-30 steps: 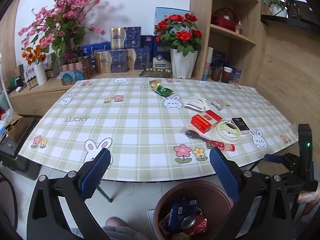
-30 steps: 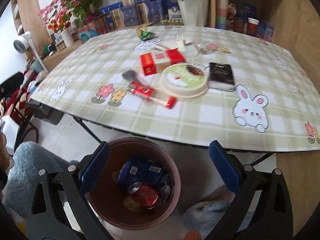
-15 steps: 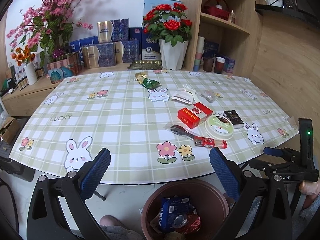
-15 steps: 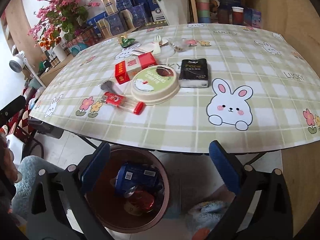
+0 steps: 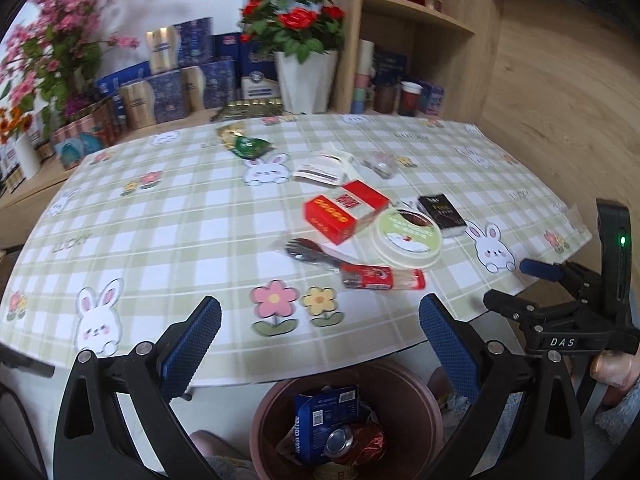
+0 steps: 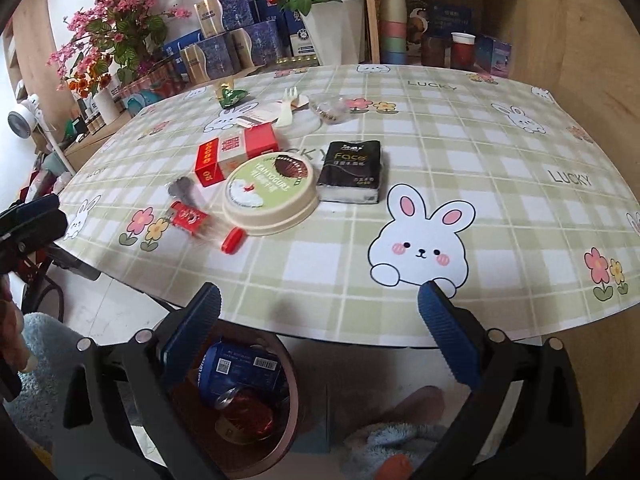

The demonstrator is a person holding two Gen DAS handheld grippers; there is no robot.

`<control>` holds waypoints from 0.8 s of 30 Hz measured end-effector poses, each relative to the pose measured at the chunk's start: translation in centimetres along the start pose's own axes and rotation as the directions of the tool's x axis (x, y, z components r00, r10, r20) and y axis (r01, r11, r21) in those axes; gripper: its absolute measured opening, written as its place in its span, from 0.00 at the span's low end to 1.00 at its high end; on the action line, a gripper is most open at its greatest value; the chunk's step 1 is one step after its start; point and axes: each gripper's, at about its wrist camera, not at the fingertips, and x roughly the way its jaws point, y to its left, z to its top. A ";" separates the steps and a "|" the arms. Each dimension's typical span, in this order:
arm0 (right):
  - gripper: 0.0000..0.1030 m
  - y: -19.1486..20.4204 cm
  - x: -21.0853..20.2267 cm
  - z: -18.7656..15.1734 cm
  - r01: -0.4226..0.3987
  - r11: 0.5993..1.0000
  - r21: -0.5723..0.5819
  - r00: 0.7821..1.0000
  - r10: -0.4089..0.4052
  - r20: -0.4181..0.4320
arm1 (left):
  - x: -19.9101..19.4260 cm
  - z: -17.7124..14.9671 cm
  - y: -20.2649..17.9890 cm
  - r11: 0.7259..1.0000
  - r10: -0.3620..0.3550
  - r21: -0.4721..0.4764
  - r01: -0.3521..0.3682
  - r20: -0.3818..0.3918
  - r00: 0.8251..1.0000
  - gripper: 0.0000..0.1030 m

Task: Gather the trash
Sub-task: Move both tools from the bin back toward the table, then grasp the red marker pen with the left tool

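Trash lies on the checked tablecloth: a red carton (image 5: 344, 210) (image 6: 236, 152), a round yogurt lid (image 5: 408, 238) (image 6: 270, 196), a black tissue pack (image 5: 442, 214) (image 6: 352, 170), a wrapped spoon with red packet (image 5: 360, 272) (image 6: 196, 216), a green wrapper (image 5: 248, 146) (image 6: 230, 96) and a white fork with paper (image 6: 286, 110). A brown bin (image 5: 348, 420) (image 6: 248, 396) holding a blue coffee box and a can stands on the floor below the table's front edge. My left gripper (image 5: 320, 344) and right gripper (image 6: 318, 328) are open and empty, both at that edge above the bin.
Flower vases, gift boxes and a wooden shelf with cups stand behind the table (image 5: 120, 208). The right gripper body (image 5: 568, 320) shows at the right of the left wrist view. A wooden wall runs along the right side.
Both grippers have moved forward and up toward the table's front edge. The trash on the table looks nearer; nothing was picked up.
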 end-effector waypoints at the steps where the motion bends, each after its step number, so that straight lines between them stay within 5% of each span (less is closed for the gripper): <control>1: 0.94 0.0 0.0 0.0 0.003 1.000 0.003 1.000 -0.003 -0.001 | 0.5 0.1 -0.4 1.000 -0.006 0.011 0.006 -0.009 1.000 0.94; 9: 0.94 -1.0 0.4 0.0 0.012 0.999 0.041 1.000 -0.012 -0.001 | 5.3 0.7 -1.7 0.983 -0.146 -0.134 0.127 -0.142 0.979 0.62; 14: 0.94 -1.5 0.2 0.0 0.005 0.998 0.055 1.000 -0.006 0.007 | 7.0 1.3 -2.8 0.975 -0.159 -0.185 0.127 -0.172 0.972 0.62; 18: 0.94 -2.0 0.0 0.1 0.005 0.998 0.068 1.000 -0.006 0.020 | 8.0 1.5 -2.6 0.922 -0.257 -0.342 0.181 -0.190 0.948 0.57; 24: 0.94 -3.1 -0.1 0.1 0.004 0.994 0.111 1.000 -0.007 0.030 | 10.0 1.2 -1.9 0.863 -0.229 -0.500 0.080 -0.243 0.943 0.50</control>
